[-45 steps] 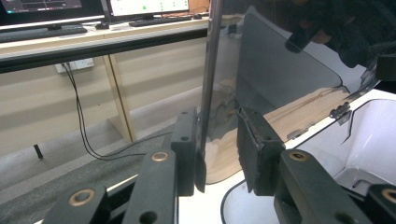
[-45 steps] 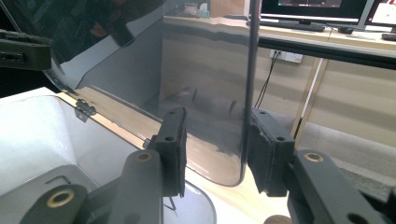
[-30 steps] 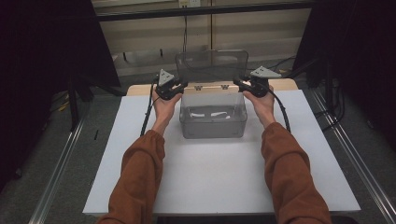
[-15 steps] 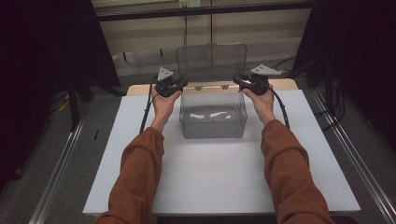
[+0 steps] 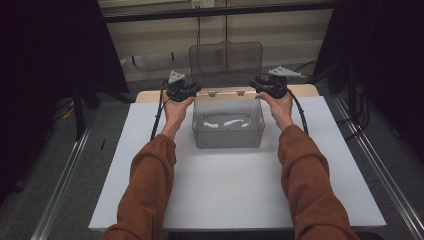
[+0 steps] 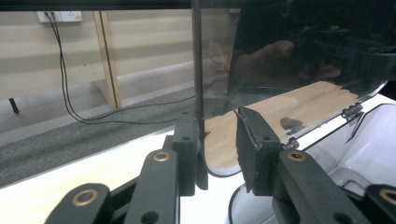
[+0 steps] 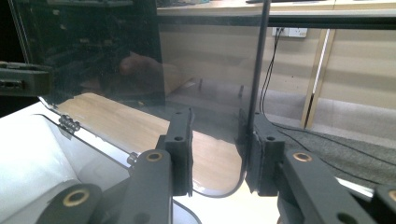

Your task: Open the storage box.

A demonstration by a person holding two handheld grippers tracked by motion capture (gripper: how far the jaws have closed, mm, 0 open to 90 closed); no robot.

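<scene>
A clear plastic box stands on the white sheet, its tinted hinged lid raised upright at the back. My left gripper holds the lid's left side edge and my right gripper the right side edge. In the left gripper view the jaws straddle the lid, whose rounded corner rim spans from pad to pad. The right gripper view mirrors this: jaws shut across the lid's rim. Something white lies in the box.
The white sheet covers most of the table, and a wooden strip shows behind it. Metal rails run along both sides. Cables hang at the back wall. Small hinges join lid and box.
The lid has swung up from a backward-leaning tilt to nearly upright, its top edge higher in the high view. Both hands have stayed almost in place.
</scene>
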